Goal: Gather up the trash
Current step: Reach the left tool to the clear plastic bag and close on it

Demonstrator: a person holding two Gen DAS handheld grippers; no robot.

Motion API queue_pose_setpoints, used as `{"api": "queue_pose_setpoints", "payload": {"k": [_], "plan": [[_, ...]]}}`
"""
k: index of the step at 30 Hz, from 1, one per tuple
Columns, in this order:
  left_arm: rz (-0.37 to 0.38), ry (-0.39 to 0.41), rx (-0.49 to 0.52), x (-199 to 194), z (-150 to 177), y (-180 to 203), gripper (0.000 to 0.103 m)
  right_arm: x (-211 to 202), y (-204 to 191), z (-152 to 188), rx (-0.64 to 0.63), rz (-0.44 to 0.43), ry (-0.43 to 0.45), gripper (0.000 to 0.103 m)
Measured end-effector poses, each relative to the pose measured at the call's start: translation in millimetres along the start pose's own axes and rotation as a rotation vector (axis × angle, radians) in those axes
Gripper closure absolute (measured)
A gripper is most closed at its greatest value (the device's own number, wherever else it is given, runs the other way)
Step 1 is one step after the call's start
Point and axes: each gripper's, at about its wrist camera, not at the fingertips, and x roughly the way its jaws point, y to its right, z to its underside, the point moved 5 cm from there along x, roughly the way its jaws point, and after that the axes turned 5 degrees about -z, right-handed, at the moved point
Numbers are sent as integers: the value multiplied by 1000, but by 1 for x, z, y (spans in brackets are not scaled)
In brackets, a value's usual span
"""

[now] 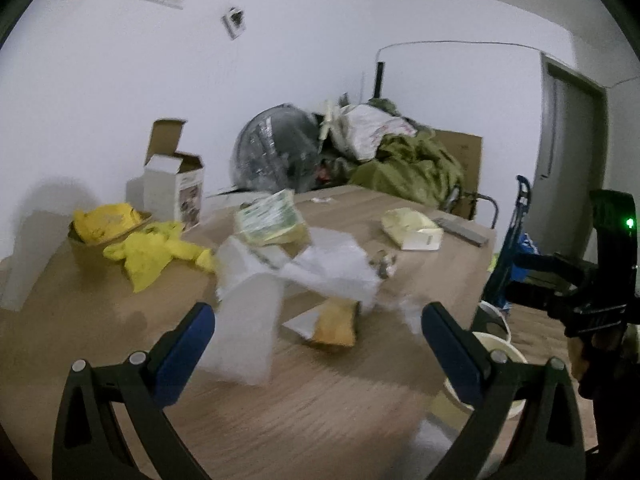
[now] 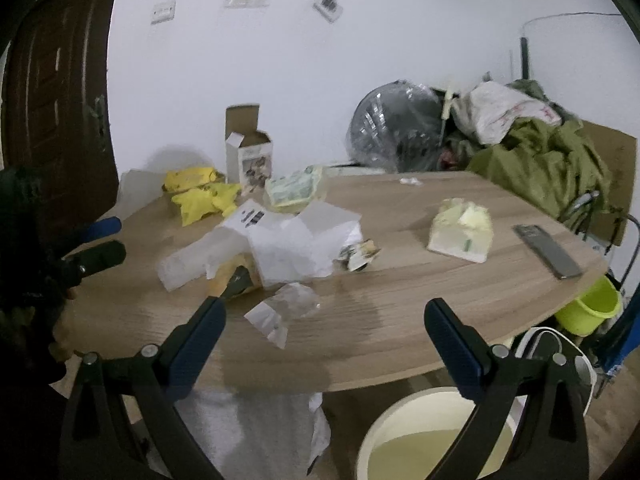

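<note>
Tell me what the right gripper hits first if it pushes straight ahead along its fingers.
Probably the small clear crumpled wrapper lying on the table, just ahead of the open right gripper; behind it sits the white paper pile. Depth is uncertain.

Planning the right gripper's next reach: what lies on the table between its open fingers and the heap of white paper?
In the right wrist view, a crumpled clear wrapper with a white scrap lies between the right gripper and the white paper; otherwise bare table.
</note>
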Motion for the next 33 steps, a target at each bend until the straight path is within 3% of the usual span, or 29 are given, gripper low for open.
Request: {"api": "queue_pose_setpoints", "payload": {"k": [11,12,14,16,25,27,29,33], "plan": [[-123,-101,-62,23,18,-38,0,75,-5,11,-1,-124,-83,6],[-135,-108,-65,24,19,-40,0,81,-6,12,-5,-140,-88,8],[-159,-131,-74,29,22,-44,0,93,-5,16,-3,-151,-110,27],[-173,-143,-76,31,23,-47,0,103,-4,19,13,-158,-120,34],[-209,-249,-22,58,27,-55,0,131,-5,23,42,-210,-146,34],[-167,-313,-44,69,31,-56,0,136,-3,25,44,-209,-151,40],[-134,-369,-67,79,38,-57,0,141,-2,28,48,-207,-158,55],[-137,-394,-45,84,37,-55,0,139,2,29,54,-219,-145,61]]}}
